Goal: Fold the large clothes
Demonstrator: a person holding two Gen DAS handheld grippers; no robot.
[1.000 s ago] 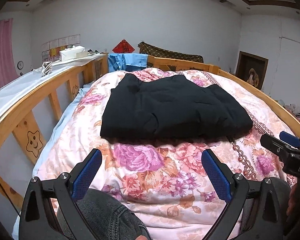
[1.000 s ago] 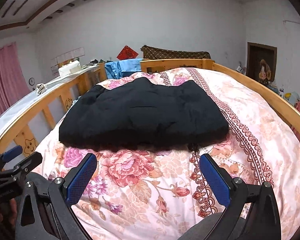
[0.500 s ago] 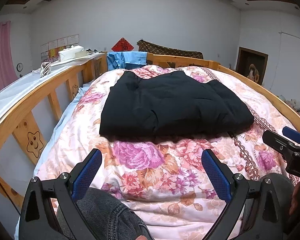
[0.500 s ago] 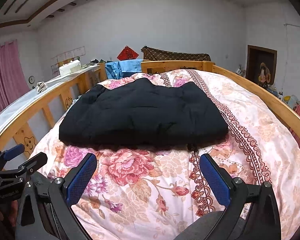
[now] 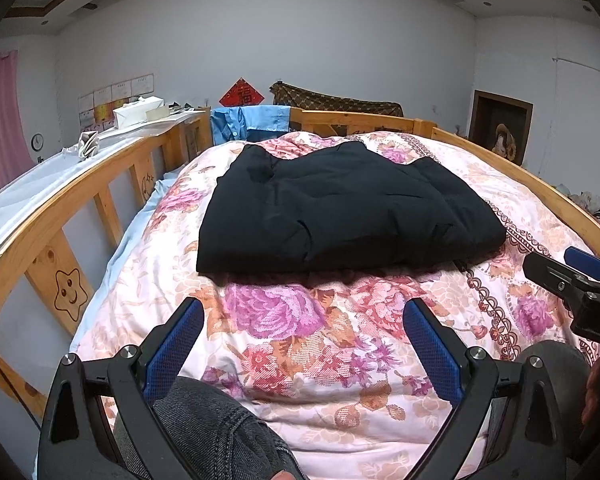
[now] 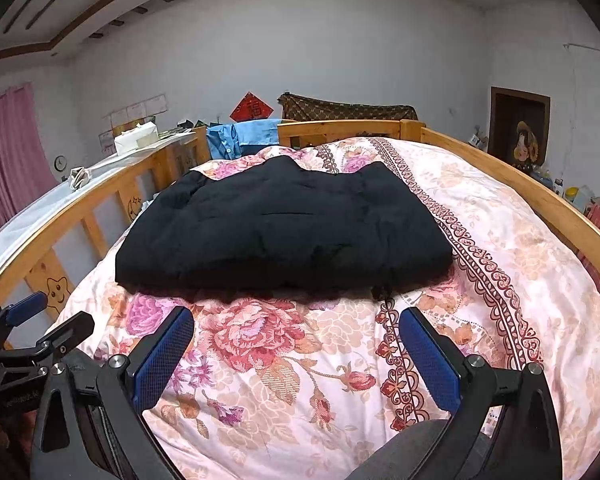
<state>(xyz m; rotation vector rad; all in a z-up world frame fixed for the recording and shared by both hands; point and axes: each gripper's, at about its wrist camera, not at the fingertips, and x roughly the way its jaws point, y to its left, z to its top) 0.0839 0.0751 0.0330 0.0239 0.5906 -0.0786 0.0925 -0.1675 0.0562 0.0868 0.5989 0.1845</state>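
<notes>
A black padded garment [image 5: 340, 212] [image 6: 284, 224] lies folded into a thick rectangle on the floral quilt [image 5: 300, 340] [image 6: 300, 360], in the middle of the bed. My left gripper [image 5: 303, 320] is open over the quilt, short of the garment's near edge, with nothing between its blue pads. My right gripper [image 6: 296, 328] is open too, also short of that edge and holding nothing. The right gripper's tip [image 5: 572, 280] shows at the right edge of the left wrist view. At the left edge of the right wrist view is the left gripper [image 6: 32, 340].
Wooden bed rails [image 5: 72, 216] [image 6: 540, 196] run along both sides and the far end. A blue shirt [image 5: 252, 122] hangs over the far rail. A white shelf [image 5: 40, 176] with a box lies beyond the left rail. A person's denim-clad knees [image 5: 220, 432] sit under the grippers.
Both grippers have drawn slightly back and tilted up, so the garment sits a little farther off. Both stayed open and the garment did not move.
</notes>
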